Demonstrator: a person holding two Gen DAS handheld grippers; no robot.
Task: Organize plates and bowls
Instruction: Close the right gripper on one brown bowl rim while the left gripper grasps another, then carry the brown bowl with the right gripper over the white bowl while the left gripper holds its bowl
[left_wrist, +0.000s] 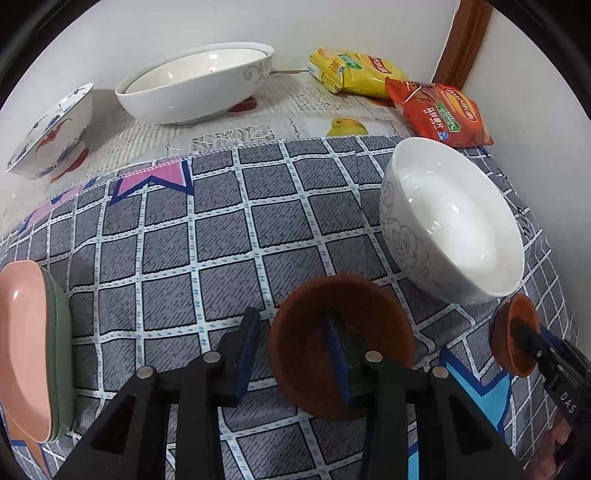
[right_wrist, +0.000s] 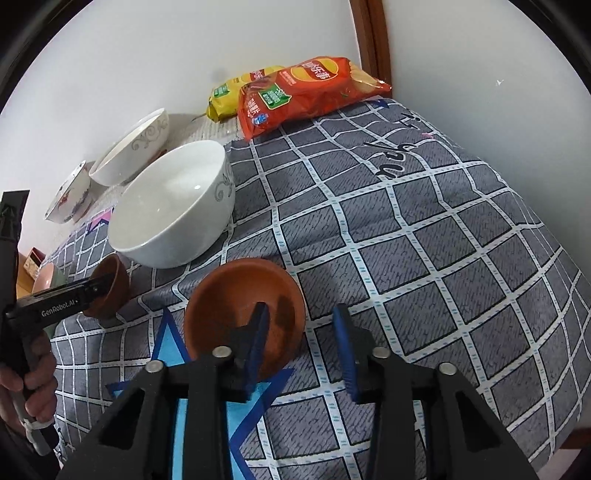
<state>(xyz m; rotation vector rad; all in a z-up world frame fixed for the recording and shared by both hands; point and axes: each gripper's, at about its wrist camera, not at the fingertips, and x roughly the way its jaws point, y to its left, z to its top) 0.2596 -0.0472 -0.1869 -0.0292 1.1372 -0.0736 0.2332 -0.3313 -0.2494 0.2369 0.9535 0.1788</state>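
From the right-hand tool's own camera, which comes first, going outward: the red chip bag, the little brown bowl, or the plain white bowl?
1. Brown bowl, right at the right tool, its left finger inside the rim.
2. White bowl, farther out to the left.
3. Red chip bag, farthest, at the back by the wall.

The stacked pink and green plates (left_wrist: 33, 350) were cut off by the left edge of the left wrist view. Part of one brown bowl (left_wrist: 332, 347) was covered by a finger (left_wrist: 338, 363). The print on the snack bags (right_wrist: 310, 92) could not be read
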